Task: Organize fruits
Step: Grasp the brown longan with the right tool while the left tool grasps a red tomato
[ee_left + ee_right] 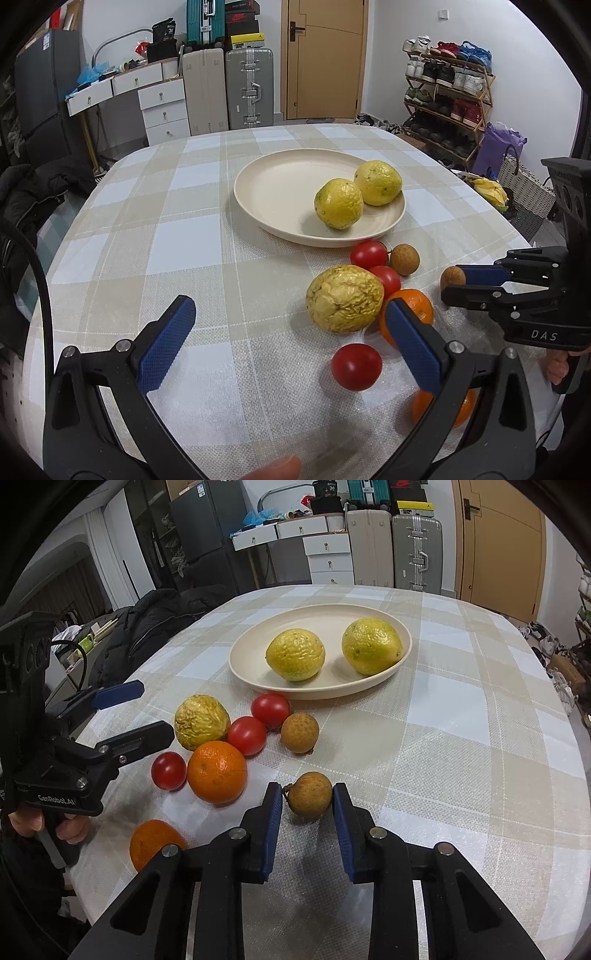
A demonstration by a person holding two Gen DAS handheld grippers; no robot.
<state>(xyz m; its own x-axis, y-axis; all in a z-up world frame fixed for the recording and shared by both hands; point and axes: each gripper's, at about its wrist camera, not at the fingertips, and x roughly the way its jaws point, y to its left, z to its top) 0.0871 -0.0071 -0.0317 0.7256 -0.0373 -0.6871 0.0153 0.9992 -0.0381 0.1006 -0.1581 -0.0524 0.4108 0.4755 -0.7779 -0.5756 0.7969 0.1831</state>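
A cream plate (pixel 280 192) (pixel 325 618) holds two yellow fruits (pixel 338 208) (pixel 378 182). In front of it lie a wrinkled yellow fruit (pixel 344 298) (pixel 201 722), three red tomatoes (pixel 356 366) (pixel 246 735), two oranges (pixel 217 771) (pixel 155 843) and a brown longan (pixel 405 259) (pixel 299 732). My left gripper (pixel 291 317) is open and empty, just left of the wrinkled fruit. My right gripper (pixel 307 797) has its pads around a second longan (pixel 309 794) on the cloth, closed to about its width.
The table has a checked beige and white cloth (pixel 192 236). A dark jacket (pixel 155 627) lies at its left edge. Suitcases (pixel 249 88), drawers, a door and a shoe rack (pixel 448 88) stand beyond the table.
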